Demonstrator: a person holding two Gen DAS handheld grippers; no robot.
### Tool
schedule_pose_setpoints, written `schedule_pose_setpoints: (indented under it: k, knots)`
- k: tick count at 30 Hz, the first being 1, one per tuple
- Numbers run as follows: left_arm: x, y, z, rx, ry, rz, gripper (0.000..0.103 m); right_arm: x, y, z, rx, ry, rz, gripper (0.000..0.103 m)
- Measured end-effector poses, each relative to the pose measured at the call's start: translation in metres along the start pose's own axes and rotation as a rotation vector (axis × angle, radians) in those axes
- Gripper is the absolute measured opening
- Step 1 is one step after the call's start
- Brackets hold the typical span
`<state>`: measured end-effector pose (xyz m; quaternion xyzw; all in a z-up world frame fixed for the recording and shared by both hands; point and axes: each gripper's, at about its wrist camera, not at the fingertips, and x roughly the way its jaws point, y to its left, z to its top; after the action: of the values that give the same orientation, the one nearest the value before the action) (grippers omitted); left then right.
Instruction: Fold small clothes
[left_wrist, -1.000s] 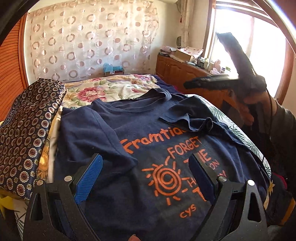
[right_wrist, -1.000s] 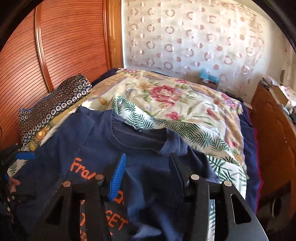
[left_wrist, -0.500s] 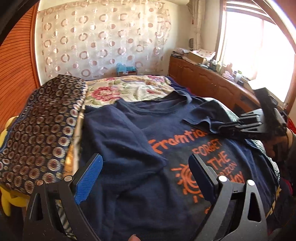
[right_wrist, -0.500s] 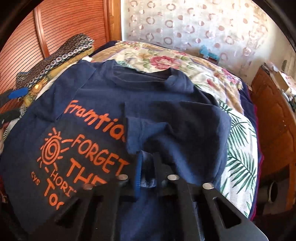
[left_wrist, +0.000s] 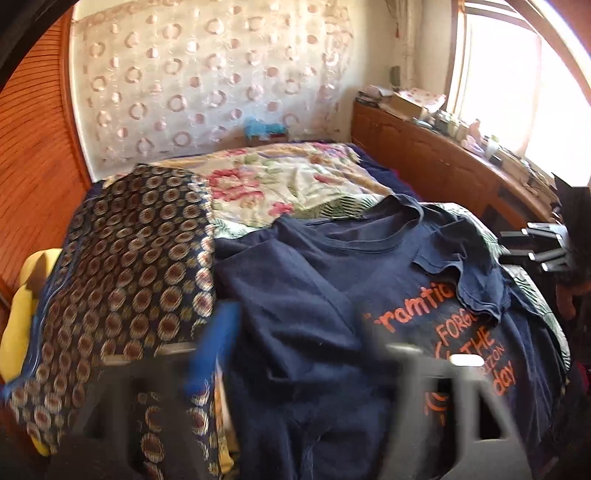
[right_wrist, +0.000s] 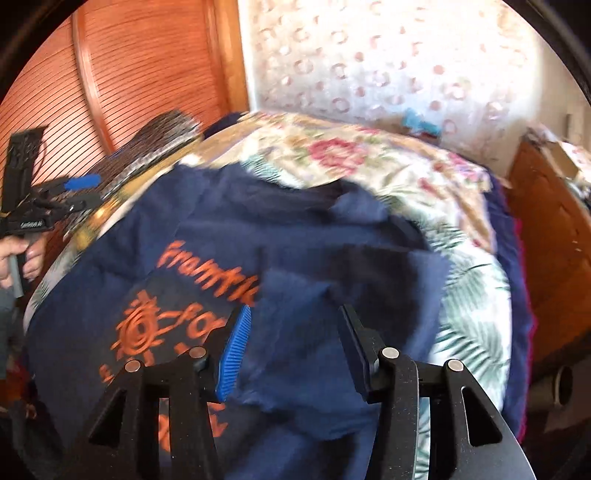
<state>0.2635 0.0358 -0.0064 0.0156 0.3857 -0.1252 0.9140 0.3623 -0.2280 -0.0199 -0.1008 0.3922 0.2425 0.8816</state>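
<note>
A navy T-shirt (left_wrist: 314, 295) with orange print lies face up on the bed. My left gripper (left_wrist: 295, 347) is blurred at the bottom of the left wrist view, over the shirt's left side. Its jaws are closing with navy cloth between them, and the pads still stand apart. In the right wrist view my right gripper (right_wrist: 293, 350) hangs over the right sleeve (right_wrist: 295, 295), which is folded in over the chest. Its jaws are opening and the pads are off the cloth. Each gripper also shows in the other's view: the right gripper (left_wrist: 543, 243) and the left gripper (right_wrist: 74, 192).
A dark cushion with round patterns (left_wrist: 122, 266) lies just left of the shirt, with something yellow (left_wrist: 18, 314) under it. The floral bedspread (left_wrist: 280, 181) stretches behind. A wooden cabinet (left_wrist: 424, 155) with clutter runs along the right under a bright window. A slatted wooden door (right_wrist: 129, 74) stands left.
The right gripper shut on the right sleeve, carried it in over the chest and has let go. The left gripper moved left toward the shirt's left side, and its jaws have narrowed.
</note>
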Motion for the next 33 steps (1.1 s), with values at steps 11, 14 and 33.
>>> schedule_pose_setpoints:
  k: [11,14,33]
  knots:
    - [0.082,0.012,0.042,0.039,0.283,0.073,0.053,0.027,-0.039,0.019,0.038,-0.021,-0.138,0.053]
    - [0.095,0.012,0.046,0.032,0.325,0.048,0.072,0.035,-0.042,0.021,0.053,-0.022,-0.132,0.054]
    - [0.137,0.013,0.034,0.018,0.404,0.121,0.067,0.059,-0.073,0.027,0.106,0.033,-0.125,0.056]
